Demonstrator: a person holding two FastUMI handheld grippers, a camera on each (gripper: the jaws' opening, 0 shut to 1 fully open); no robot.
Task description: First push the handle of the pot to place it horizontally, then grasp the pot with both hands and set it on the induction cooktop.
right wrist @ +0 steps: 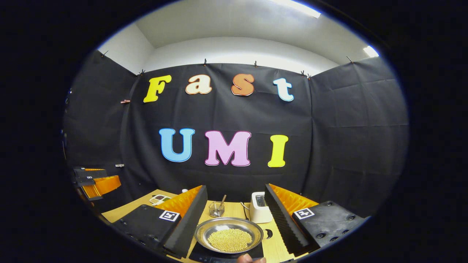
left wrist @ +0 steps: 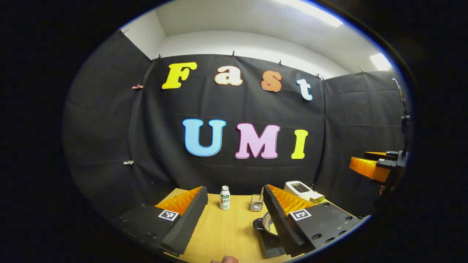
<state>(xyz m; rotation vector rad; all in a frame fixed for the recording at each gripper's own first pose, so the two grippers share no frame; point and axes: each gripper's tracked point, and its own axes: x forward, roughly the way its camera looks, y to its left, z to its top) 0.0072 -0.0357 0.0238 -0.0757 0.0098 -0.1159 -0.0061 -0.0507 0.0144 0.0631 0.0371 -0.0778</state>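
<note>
pot (right wrist: 229,233): silver, yellow beads | toaster (right wrist: 259,208): white | table (left wrist: 226,230): light wood

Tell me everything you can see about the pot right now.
The pot is a shallow, round pan of shiny silver metal with a flat rim, holding a heap of small yellowish beads. It sits upright on the dark induction cooktop, between the right gripper's open fingers without touching them. A dark handle juts from its right side.
</note>
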